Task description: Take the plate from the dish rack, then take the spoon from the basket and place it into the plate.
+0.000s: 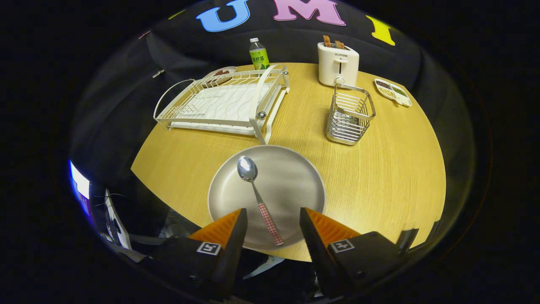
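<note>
Gripper (273, 219) hangs above the near table edge, tilted down toward the plate, fingers spread wide and gripping nothing. Plate (291, 177) sits flat on the wooden table (388, 177), just ahead of the fingers. Spoon (257, 194) lies in the plate, bowl toward 11 o'clock, checked handle running back between the fingers without touching either. Dish rack (223, 103) beyond at 11 o'clock; wire basket (350, 114) at 1 o'clock; toaster (337, 63) behind the basket.
</note>
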